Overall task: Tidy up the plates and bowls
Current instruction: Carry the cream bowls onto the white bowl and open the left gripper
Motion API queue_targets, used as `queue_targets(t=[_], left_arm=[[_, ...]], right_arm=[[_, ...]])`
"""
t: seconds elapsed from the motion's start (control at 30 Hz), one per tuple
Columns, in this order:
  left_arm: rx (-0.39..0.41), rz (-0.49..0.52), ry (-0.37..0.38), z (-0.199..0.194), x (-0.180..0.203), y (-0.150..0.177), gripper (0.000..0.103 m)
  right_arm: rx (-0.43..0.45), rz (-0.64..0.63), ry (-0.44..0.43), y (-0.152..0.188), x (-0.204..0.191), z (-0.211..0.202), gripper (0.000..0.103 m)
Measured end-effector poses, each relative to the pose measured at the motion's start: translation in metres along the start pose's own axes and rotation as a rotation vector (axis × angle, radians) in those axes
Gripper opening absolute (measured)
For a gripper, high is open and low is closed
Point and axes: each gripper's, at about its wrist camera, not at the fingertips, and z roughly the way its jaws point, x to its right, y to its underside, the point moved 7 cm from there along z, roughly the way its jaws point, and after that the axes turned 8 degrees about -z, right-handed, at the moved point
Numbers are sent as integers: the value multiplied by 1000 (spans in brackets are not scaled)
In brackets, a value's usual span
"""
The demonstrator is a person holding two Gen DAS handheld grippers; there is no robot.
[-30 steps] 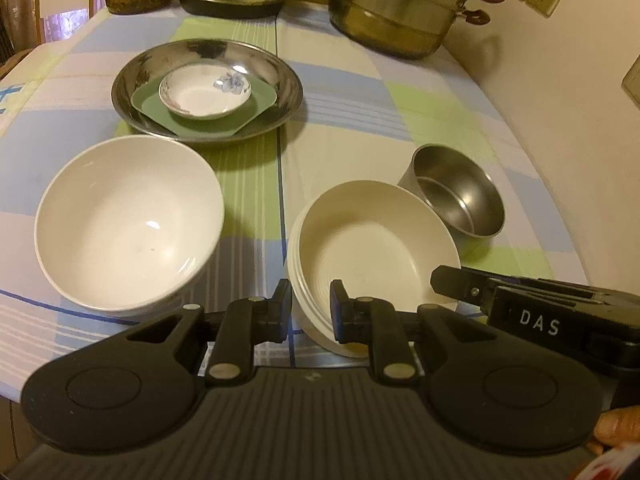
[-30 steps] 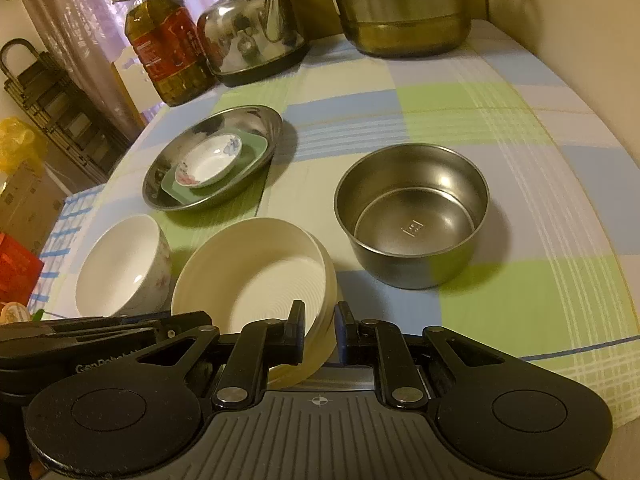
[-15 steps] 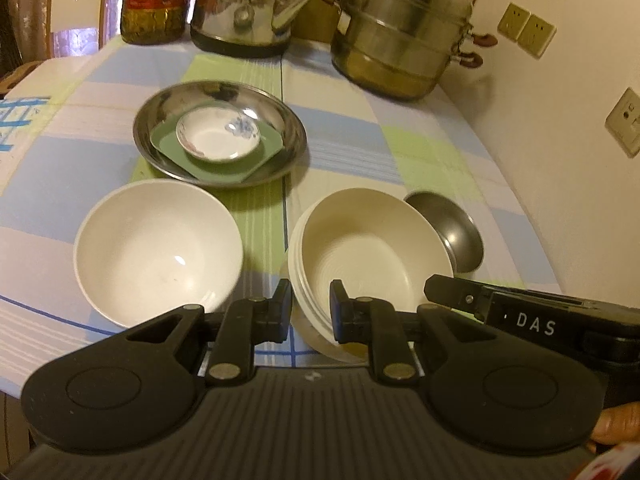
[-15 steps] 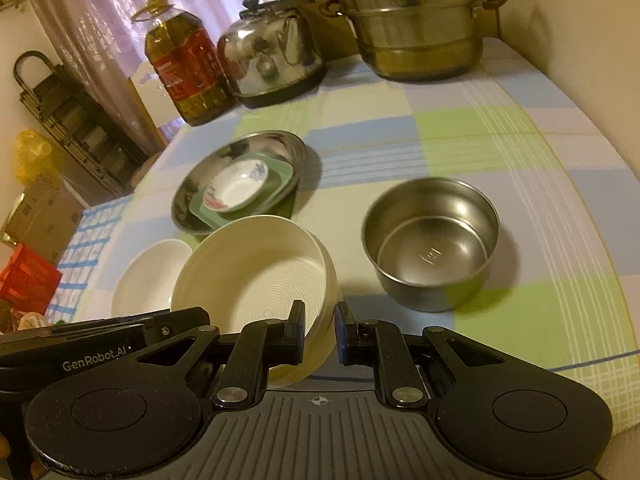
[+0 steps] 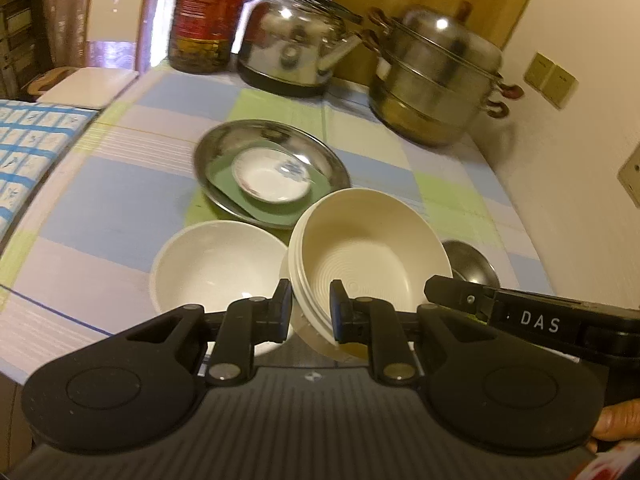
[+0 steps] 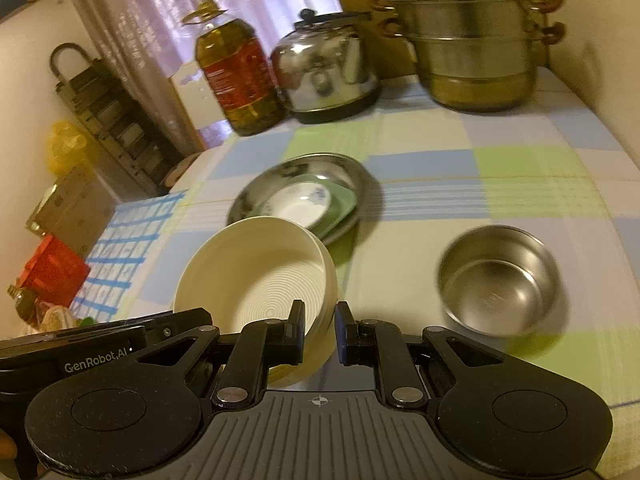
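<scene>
Checked cloth covers the table we work over. Our cream ridged bowl hangs tilted above it, both claws clamped on its rim: the left gripper at six o'clock, the right gripper at five. At nine sits a white bowl. At eleven, a steel dish holds a small saucer.

The ribbed cream bowl, pinched at opposite rims by the left gripper and the right gripper, is rising off the checked tablecloth. It is now hanging above the white bowl and steel bowl, which are dropping lower in both views.
</scene>
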Motion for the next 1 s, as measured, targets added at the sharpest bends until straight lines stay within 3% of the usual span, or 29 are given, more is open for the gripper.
queue_targets(t=[0.53, 1.0], left_arm=[[43, -83, -87, -16, -57, -18, 17], [0, -99, -100, 2, -77, -14, 17]], right_arm=[[-48, -58, -98, -17, -49, 49, 16], [-98, -60, -82, -11, -54, 75, 16]])
